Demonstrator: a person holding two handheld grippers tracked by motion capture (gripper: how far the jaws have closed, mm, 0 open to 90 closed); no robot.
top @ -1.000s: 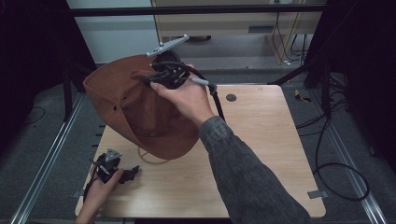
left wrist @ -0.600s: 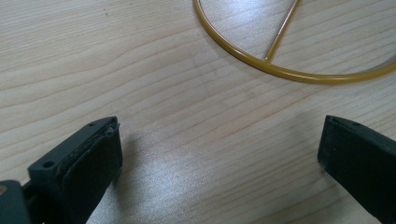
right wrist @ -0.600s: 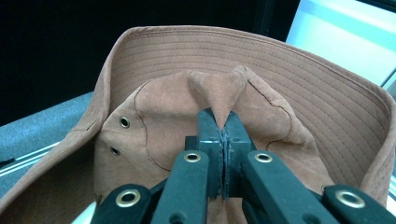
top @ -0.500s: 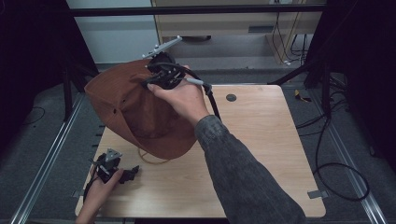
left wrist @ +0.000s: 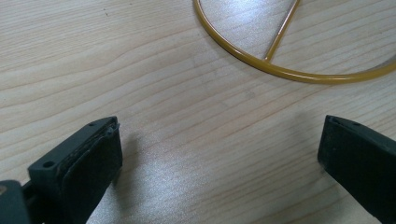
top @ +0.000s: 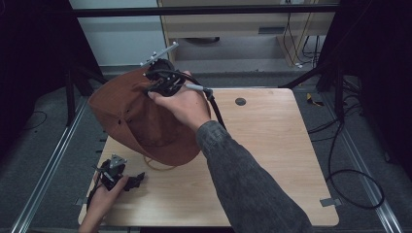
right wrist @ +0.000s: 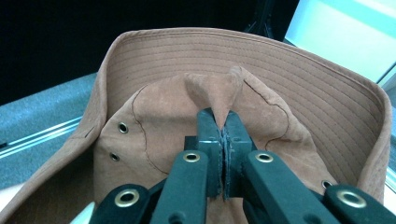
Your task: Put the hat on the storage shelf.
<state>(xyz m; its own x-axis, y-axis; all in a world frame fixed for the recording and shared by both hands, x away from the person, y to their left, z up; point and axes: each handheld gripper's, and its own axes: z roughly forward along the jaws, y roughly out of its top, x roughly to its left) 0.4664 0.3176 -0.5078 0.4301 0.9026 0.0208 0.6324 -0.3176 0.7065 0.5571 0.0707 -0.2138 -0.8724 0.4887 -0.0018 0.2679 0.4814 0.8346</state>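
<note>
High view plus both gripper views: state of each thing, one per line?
Brown suede brimmed hat: lifted, pinched by a fold of its crown, lower edge near the table.
Right gripper: shut on the hat.
Left gripper: open, low over the light wooden table, holding nothing.
Yellow cord loop: lying flat on the table.

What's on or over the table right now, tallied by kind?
Brown hat: 1, pinched at the crown by the right tool
Yellow cord: 1, lying on the table
Handheld tools: 2, the left tool open
Total: 4
</note>
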